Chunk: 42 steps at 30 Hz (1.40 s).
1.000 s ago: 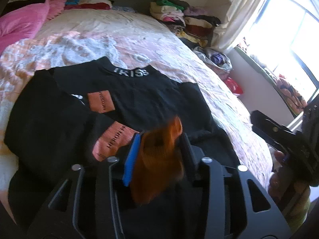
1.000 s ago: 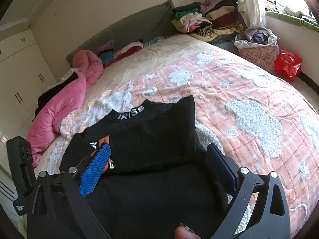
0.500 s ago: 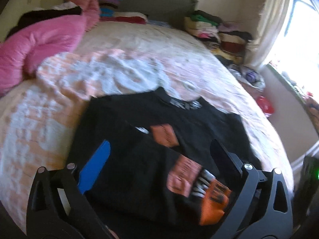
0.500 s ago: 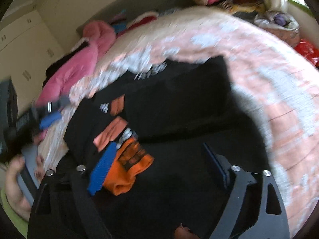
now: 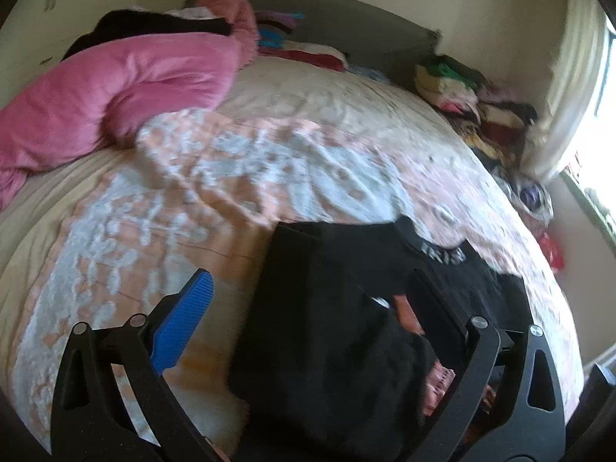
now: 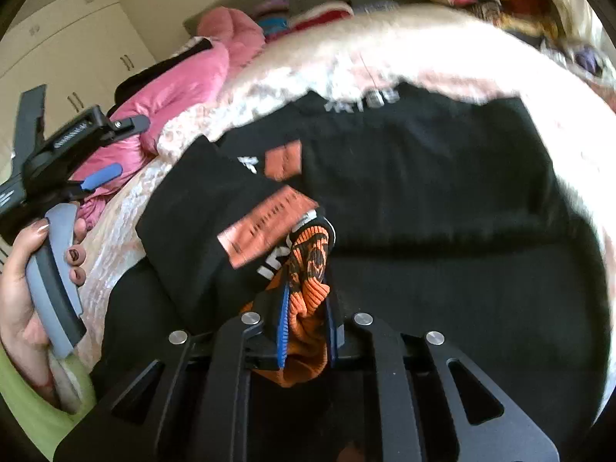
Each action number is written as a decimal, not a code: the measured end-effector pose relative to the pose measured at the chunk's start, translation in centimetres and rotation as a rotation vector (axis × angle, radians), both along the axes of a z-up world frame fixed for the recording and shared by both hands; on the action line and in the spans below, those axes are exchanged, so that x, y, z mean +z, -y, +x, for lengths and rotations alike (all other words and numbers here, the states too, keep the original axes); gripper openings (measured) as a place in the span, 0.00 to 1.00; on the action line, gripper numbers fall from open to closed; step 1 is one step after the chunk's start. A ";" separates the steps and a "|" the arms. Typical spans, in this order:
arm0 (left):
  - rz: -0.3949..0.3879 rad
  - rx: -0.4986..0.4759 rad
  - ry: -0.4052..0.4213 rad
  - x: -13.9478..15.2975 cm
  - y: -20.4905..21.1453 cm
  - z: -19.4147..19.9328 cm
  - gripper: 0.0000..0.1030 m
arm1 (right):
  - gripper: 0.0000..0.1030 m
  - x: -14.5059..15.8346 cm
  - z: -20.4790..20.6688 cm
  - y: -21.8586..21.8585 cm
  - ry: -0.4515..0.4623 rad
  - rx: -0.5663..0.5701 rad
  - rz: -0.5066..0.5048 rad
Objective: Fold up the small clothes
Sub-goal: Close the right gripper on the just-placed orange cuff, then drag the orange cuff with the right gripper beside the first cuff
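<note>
While the black sweatshirt (image 6: 423, 200) lies spread on the bed (image 5: 269, 177) with its collar toward the headboard, one sleeve is already folded in across the chest, its orange patches and orange ribbed cuff (image 6: 308, 269) lying near the middle. The right claw (image 6: 306, 331) has just been closing, and its blue pads now pinch that cuff between them. The left claw (image 5: 308, 331) has just been opening and stands wide apart with nothing gripped, off toward the sweatshirt's outer edge in its own view; the person's hand (image 6: 23, 281) holds its grey handle at the bedside. By this showing the fold is at an early stage: the sleeve on one side is in, while the body itself looks not yet doubled over. A pink duvet (image 5: 115, 88) is heaped near the headboard, and stacked clothes (image 5: 473, 96) sit by the curtain.
</note>
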<state>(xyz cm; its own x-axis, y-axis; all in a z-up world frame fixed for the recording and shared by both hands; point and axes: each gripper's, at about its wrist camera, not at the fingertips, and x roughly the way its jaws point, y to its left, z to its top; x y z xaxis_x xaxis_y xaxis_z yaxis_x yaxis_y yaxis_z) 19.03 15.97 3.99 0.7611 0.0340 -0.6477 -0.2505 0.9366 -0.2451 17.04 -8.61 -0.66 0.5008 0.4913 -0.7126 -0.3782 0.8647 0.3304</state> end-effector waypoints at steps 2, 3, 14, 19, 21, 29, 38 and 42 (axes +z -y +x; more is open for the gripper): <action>-0.028 0.017 0.004 -0.1 -1.1 -0.2 0.91 | 0.12 1.4 0.0 -0.5 0.053 0.024 -0.010; -0.034 0.023 0.001 -0.2 -1.5 -0.2 0.91 | 0.12 2.0 0.0 -0.8 0.077 0.037 -0.011; -0.064 0.048 0.020 0.0 -3.1 -0.4 0.91 | 0.12 12.5 2.2 -3.6 0.440 0.167 -0.134; -0.067 0.050 0.022 -0.1 -3.3 -0.1 0.91 | 0.12 13.4 4.2 -2.2 0.484 0.117 -0.203; -0.062 0.044 0.021 -0.1 -3.1 0.0 0.91 | 0.12 12.6 5.1 -1.1 0.467 0.089 -0.217; -0.006 -0.032 0.000 -0.8 -0.1 0.8 0.91 | 0.12 8.7 5.8 1.1 0.379 0.025 -0.239; 0.036 -0.139 -0.010 -1.9 3.7 1.5 0.91 | 0.12 6.0 5.8 2.4 0.327 -0.035 -0.262; 0.047 -0.174 -0.018 -2.4 4.8 1.8 0.90 | 0.12 5.1 6.0 2.7 0.305 -0.047 -0.278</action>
